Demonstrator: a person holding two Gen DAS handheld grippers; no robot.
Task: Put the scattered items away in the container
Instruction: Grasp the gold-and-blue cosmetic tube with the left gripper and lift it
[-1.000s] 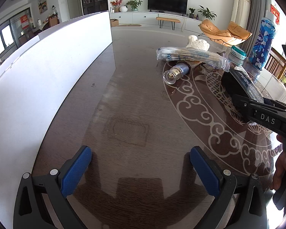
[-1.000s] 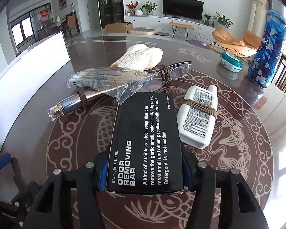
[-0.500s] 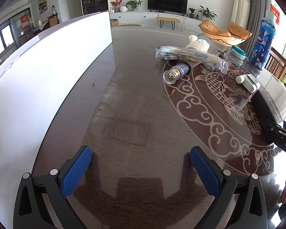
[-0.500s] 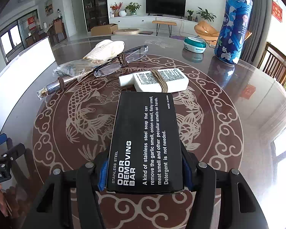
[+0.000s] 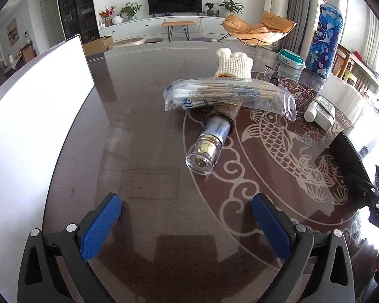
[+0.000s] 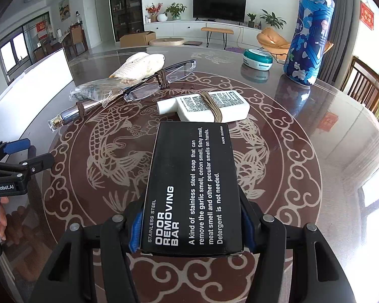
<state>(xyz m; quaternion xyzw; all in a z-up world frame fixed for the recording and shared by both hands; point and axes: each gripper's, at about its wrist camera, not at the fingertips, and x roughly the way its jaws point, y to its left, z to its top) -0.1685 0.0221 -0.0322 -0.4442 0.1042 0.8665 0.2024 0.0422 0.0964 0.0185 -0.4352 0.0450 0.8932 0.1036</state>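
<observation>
- My right gripper: blue pads clamped on both long sides of the black box marked "Odor Removing Bar", held above the table.
- My left gripper: jaws wide apart, nothing between them, over bare tabletop beside the white container.
- Spray bottle: lying on its side, clear cap toward me, just ahead of the left gripper.
- Bag of cotton swabs: lying across the spray bottle.
- Knit glove: behind the swab bag.
- Glasses: near the glove, bound with cord.
- White bottle: flat, cord-wrapped, just beyond the black box.
- Blue patterned canister: upright at the far right.
</observation>
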